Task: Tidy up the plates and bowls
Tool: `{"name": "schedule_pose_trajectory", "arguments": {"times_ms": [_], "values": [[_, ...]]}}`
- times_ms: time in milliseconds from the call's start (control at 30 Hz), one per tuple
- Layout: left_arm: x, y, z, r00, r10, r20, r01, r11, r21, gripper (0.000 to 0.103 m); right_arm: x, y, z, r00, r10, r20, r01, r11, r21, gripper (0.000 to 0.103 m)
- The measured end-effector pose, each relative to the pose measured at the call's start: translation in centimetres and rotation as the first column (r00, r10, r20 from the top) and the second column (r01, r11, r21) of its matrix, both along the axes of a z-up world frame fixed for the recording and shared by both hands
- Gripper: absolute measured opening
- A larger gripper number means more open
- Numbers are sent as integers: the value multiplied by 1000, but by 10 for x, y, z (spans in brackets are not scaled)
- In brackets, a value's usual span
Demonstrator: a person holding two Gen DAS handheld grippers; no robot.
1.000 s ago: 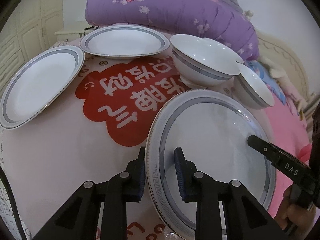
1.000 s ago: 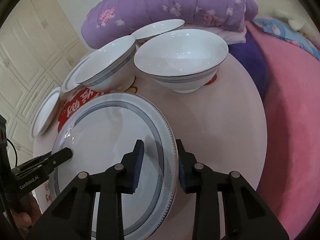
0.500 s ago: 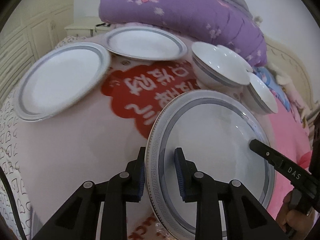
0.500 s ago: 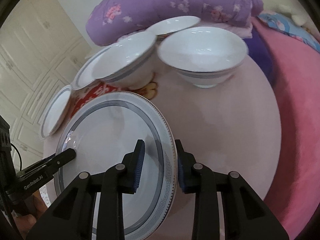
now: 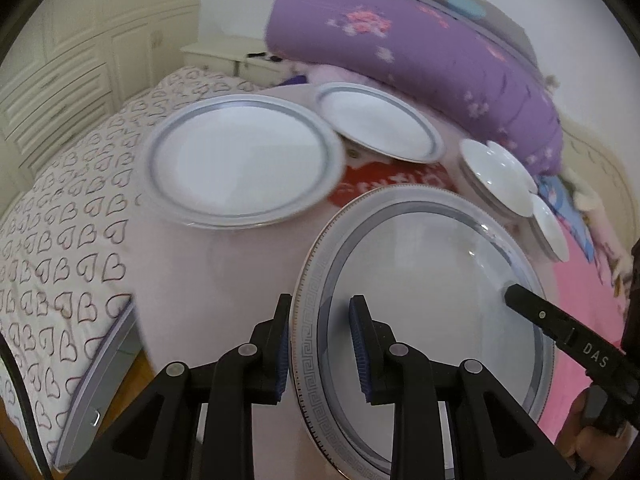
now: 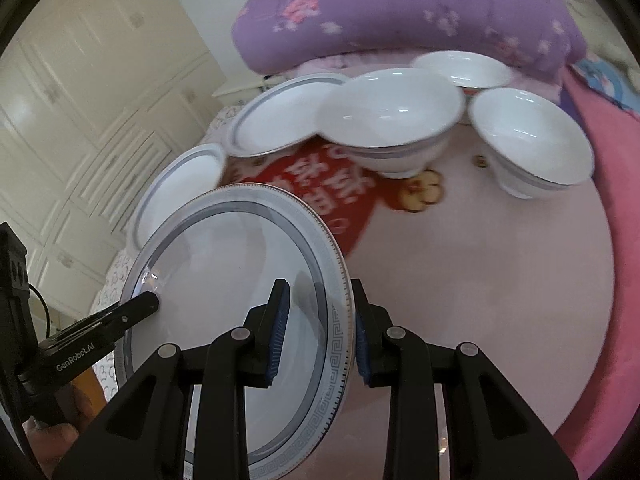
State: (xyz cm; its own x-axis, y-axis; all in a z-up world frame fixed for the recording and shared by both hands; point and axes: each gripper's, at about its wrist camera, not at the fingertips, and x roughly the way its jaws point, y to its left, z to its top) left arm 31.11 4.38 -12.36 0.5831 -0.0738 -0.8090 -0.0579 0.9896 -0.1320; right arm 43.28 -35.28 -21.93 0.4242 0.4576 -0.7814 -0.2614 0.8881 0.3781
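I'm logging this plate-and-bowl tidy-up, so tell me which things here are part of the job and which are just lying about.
Job: big plate held in left claw and right claw; two plates; bowls.

Lying about: purple quilt; heart sheet; pink blanket; cupboards.

Support surface: a round pale pink table [image 6: 500, 280] with a red cloud-shaped printed patch carrying white characters [image 6: 320, 184] near its centre. Resting directly on it are two white ceramic plates with grey-blue rim bands, one at the left edge [image 5: 240, 160] and one farther back [image 5: 380, 124]. Two white ceramic footed bowls with grey bands, a central one [image 6: 392, 120] and a right-hand one [image 6: 532, 140], stand close together but apart.
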Motion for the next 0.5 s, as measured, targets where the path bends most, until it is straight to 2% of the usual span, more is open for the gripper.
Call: {"name": "schedule_pose_trajectory", "arguments": {"times_ms": [333, 500], "values": [[-65, 31, 21, 996, 86, -3, -86, 996, 6, 24, -17, 39, 5, 997, 82, 1, -82, 997, 13, 30], [-75, 31, 24, 990, 143, -21, -142, 989, 29, 25, -23, 51, -4, 989, 148, -13, -147, 989, 23, 30]]}}
